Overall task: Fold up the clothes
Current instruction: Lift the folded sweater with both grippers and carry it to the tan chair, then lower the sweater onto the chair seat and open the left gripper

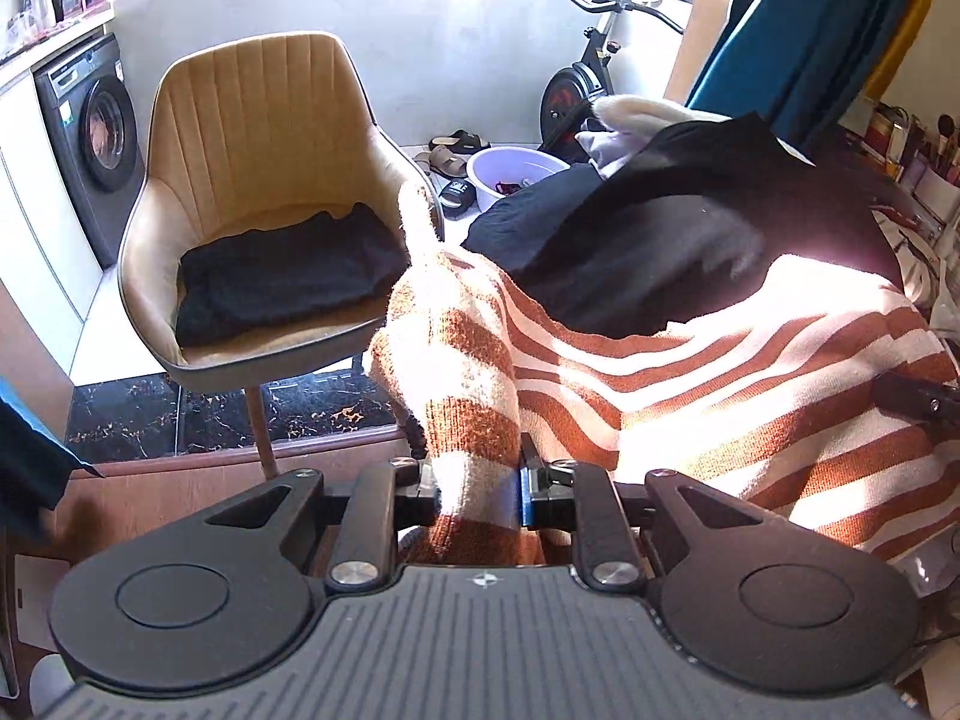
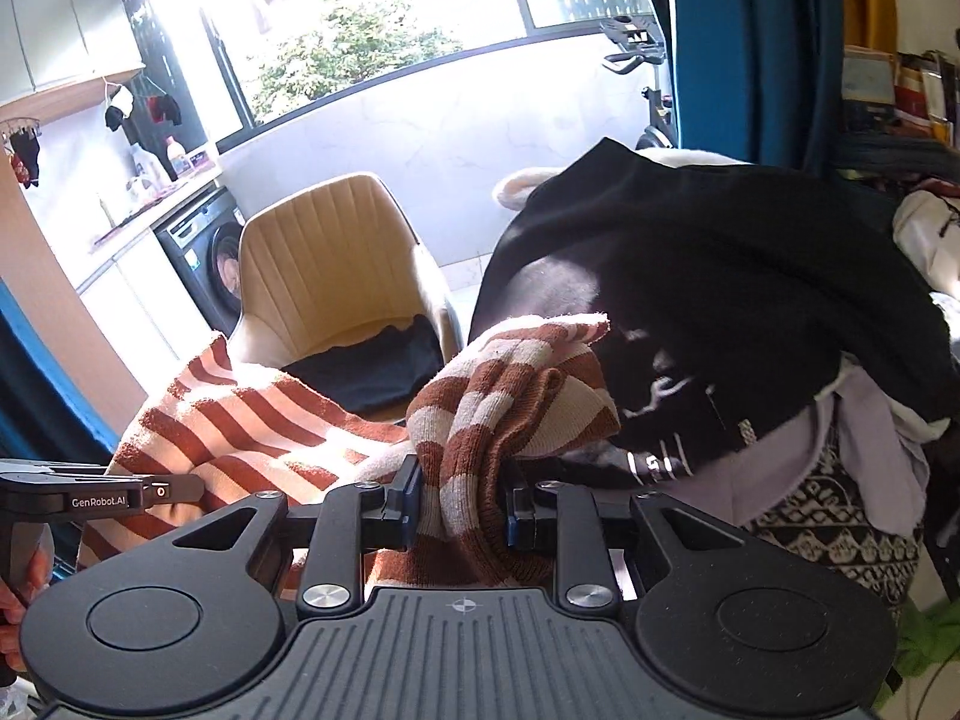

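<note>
An orange-and-cream striped knit sweater (image 1: 690,378) lies spread over a heap of clothes. My left gripper (image 1: 477,480) is shut on a bunched fold of it at its left edge. My right gripper (image 2: 459,495) is shut on another bunched part of the same sweater (image 2: 510,396); the rest of the sweater drapes to the left in that view (image 2: 240,420). The left gripper's body (image 2: 90,495) shows at the left edge of the right wrist view. A black garment (image 1: 660,240) lies on the heap just beyond the sweater.
A tan chair (image 1: 258,150) holds a folded black garment (image 1: 288,276) on its seat. A washing machine (image 1: 90,138), a basin (image 1: 510,171), sandals and an exercise bike (image 1: 576,78) stand behind. Lilac and patterned clothes (image 2: 840,480) pile at the right.
</note>
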`<state>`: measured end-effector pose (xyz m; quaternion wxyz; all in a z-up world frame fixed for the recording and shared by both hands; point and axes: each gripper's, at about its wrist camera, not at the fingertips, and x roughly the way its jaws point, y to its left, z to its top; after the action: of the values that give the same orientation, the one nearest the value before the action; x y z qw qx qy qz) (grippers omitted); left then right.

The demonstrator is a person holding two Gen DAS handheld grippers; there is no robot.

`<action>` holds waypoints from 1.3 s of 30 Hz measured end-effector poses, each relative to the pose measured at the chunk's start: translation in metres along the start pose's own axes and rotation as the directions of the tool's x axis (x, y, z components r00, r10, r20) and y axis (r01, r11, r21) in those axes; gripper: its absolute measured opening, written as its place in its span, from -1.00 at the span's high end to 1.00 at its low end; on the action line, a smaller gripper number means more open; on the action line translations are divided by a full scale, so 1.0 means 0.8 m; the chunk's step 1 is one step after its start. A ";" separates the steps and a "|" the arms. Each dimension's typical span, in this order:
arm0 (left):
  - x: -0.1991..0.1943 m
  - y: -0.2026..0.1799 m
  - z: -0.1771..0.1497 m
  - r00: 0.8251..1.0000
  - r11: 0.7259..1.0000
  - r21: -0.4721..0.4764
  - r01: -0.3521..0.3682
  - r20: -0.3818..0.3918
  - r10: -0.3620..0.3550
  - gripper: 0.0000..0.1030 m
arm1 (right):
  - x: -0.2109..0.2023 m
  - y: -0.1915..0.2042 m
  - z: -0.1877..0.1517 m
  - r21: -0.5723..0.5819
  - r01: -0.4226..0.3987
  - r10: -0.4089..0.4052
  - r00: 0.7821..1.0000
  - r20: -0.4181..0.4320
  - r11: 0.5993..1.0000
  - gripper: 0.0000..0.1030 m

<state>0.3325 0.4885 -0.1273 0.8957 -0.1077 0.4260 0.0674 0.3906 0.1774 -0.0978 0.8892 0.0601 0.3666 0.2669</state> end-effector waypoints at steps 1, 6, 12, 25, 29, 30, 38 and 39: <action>0.009 0.012 0.006 1.000 1.000 -0.006 0.007 -0.002 -0.007 0.60 | 0.011 0.009 0.006 -0.008 0.004 -0.004 1.000 -0.003 1.000 0.56; 0.049 0.089 0.051 0.999 0.999 -0.009 0.047 -0.013 -0.047 0.60 | 0.073 0.071 0.037 -0.008 0.037 -0.037 0.999 -0.005 0.999 0.56; 0.082 0.190 0.120 0.996 0.996 0.042 0.080 -0.039 -0.079 0.60 | 0.150 0.152 0.073 0.003 0.078 -0.078 0.997 -0.005 0.997 0.56; 0.176 0.360 0.190 0.993 0.995 -0.064 0.079 -0.088 -0.084 0.60 | 0.325 0.253 0.117 -0.018 0.090 -0.092 0.992 -0.083 0.996 0.56; 0.211 0.389 0.205 0.992 0.995 -0.088 0.040 -0.112 -0.050 0.60 | 0.380 0.277 0.128 -0.029 0.086 -0.089 0.989 -0.115 0.996 0.56; 0.221 0.396 0.210 0.992 0.995 -0.094 0.029 -0.119 -0.041 0.60 | 0.394 0.283 0.130 -0.031 0.085 -0.088 0.989 -0.122 0.996 0.56; 0.343 0.444 0.269 0.978 0.981 -0.160 -0.111 -0.195 0.079 0.60 | 0.574 0.280 0.178 -0.041 -0.018 0.008 0.974 -0.226 0.999 0.56; 0.364 0.453 0.275 0.973 0.977 -0.170 -0.130 -0.211 0.093 0.60 | 0.601 0.277 0.182 -0.047 -0.027 0.015 0.971 -0.237 0.999 0.56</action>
<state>0.6031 0.9027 -0.2680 0.8290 -0.1714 0.5121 0.1455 0.6779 0.6278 -0.2234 0.8375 0.0096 0.4627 0.2905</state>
